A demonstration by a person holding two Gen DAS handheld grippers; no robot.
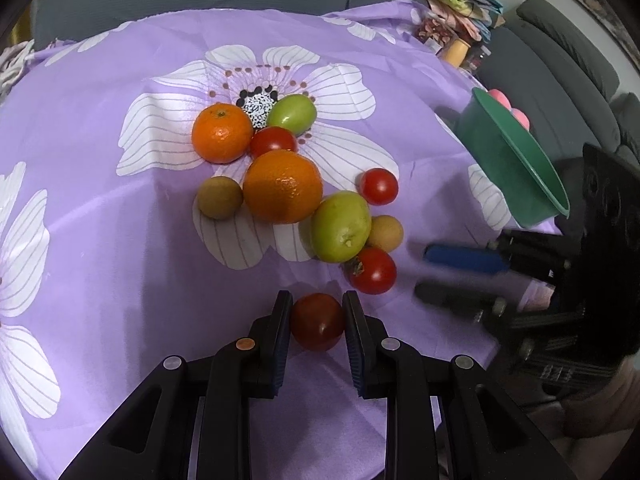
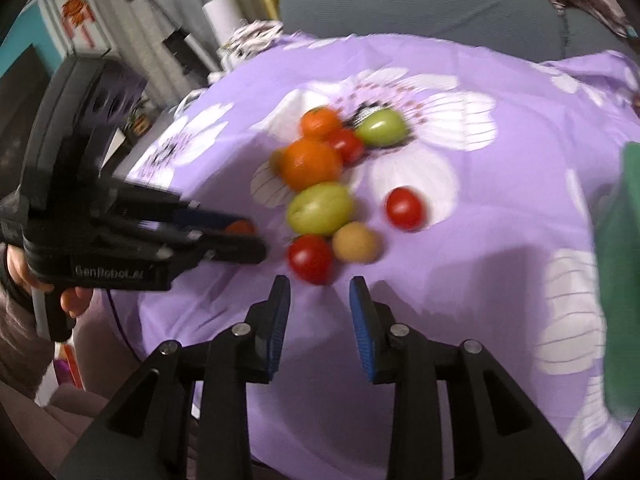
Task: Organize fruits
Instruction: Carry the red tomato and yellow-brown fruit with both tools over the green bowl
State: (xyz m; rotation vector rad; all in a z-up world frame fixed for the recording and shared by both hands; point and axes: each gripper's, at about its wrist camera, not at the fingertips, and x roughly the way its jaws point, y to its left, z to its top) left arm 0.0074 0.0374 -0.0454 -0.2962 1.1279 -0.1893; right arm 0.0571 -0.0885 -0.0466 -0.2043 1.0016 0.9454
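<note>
Clamping red tomato (image 1: pixel 317 321), left claw (image 1: pixel 317 312); right claw (image 2: pixel 320 300) apart; green bowl (image 1: pixel 508 160) holding pink items (image 1: pixel 510 108)

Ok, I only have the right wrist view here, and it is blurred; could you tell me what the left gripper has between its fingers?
Observer: The left gripper is shut on a dark red tomato, with a pad against each side.
Operator: Thank you. I see only a green edge at my right; what is that?
Observer: It is a green bowl, with pink rounded things showing at its far rim; I cannot tell what they are.
Operator: And is anything tucked on the far side of the big orange?
Observer: A small brown fruit lies beside the big orange, touching it or nearly so.
</note>
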